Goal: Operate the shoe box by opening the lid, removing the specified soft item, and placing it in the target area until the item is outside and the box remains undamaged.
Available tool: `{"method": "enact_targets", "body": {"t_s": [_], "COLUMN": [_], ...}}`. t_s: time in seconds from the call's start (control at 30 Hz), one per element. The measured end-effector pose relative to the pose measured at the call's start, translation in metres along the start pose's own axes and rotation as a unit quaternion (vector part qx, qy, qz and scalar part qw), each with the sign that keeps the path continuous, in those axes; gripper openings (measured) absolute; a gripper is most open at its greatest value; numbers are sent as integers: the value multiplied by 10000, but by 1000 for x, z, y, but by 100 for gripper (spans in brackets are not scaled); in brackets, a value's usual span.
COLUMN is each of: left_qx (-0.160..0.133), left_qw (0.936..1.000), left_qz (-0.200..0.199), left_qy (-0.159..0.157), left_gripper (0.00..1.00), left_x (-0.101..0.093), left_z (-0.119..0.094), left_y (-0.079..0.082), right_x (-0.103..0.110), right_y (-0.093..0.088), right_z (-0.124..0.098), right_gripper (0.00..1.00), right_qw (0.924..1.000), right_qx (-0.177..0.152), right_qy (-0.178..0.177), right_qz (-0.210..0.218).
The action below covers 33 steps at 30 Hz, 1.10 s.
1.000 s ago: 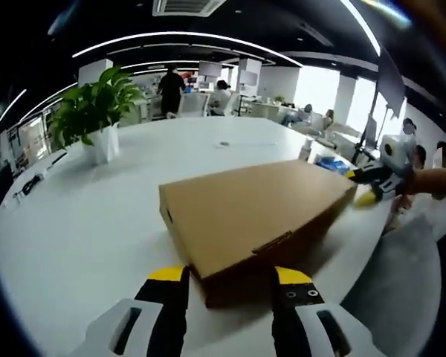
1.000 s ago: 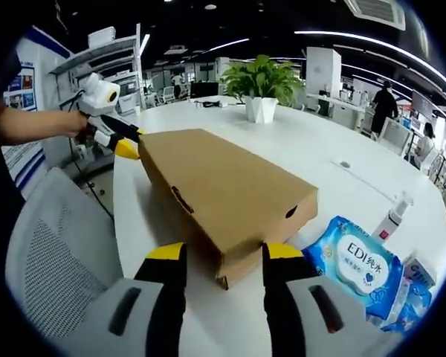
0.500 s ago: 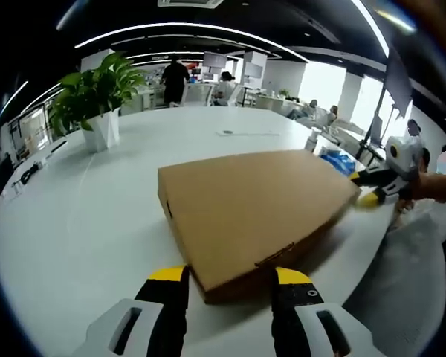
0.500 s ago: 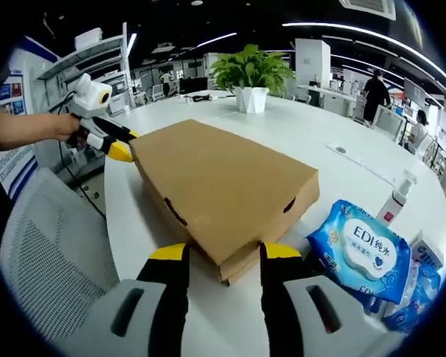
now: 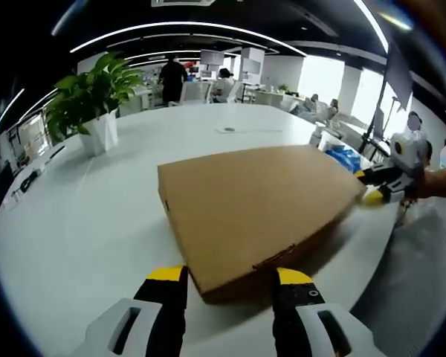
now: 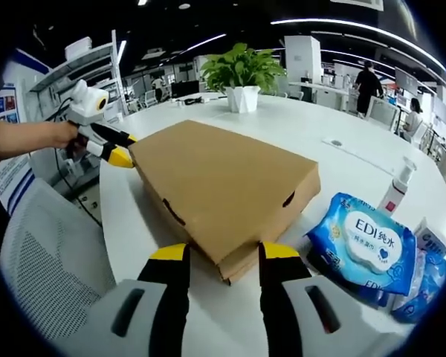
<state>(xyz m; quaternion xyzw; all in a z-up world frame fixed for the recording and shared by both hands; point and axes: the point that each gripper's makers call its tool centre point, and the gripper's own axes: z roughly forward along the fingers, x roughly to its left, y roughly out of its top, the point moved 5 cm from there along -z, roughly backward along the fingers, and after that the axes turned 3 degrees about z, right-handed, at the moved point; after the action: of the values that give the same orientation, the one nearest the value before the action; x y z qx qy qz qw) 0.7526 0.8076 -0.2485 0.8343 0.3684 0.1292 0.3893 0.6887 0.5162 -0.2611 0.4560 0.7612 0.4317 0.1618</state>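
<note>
— Bracketing opposite corners of the closed shoe box (image 5: 256, 208) on the white worktop (image 5: 82, 223): the left tool (image 5: 229, 277) and right tool (image 6: 215, 253), each with jaws parted and gripping nothing.

— Best approach?

— Probably catching only the lid's edge at both ends and lifting evenly, so the thin brown cardboard doesn't crease.

— Surfaces?

— Matte, flat, rectangular box; glossy worktop; a crinkly blue wipes pack (image 6: 364, 242) beside it. The soft item isn't visible.

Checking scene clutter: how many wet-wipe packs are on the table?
2: one EDI pack right of the shoe box, another partly hidden behind it. More may be hidden.
</note>
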Motion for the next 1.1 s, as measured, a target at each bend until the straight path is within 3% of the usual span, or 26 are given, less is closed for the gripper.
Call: {"method": "enact_targets", "body": {"t_s": [1.1], "left_qx": [40], "left_qw": [10000], "left_qz": [19], "left_qy": [-58], "left_gripper": [45], "left_x": [20], "left_z": [46], "left_y": [41], "right_x": [-53], "right_y": [31], "right_z": [23], "right_gripper": [34], "right_qw": [10000], "right_qx": [67], "right_qy": [-53], "right_qz": [27]}}
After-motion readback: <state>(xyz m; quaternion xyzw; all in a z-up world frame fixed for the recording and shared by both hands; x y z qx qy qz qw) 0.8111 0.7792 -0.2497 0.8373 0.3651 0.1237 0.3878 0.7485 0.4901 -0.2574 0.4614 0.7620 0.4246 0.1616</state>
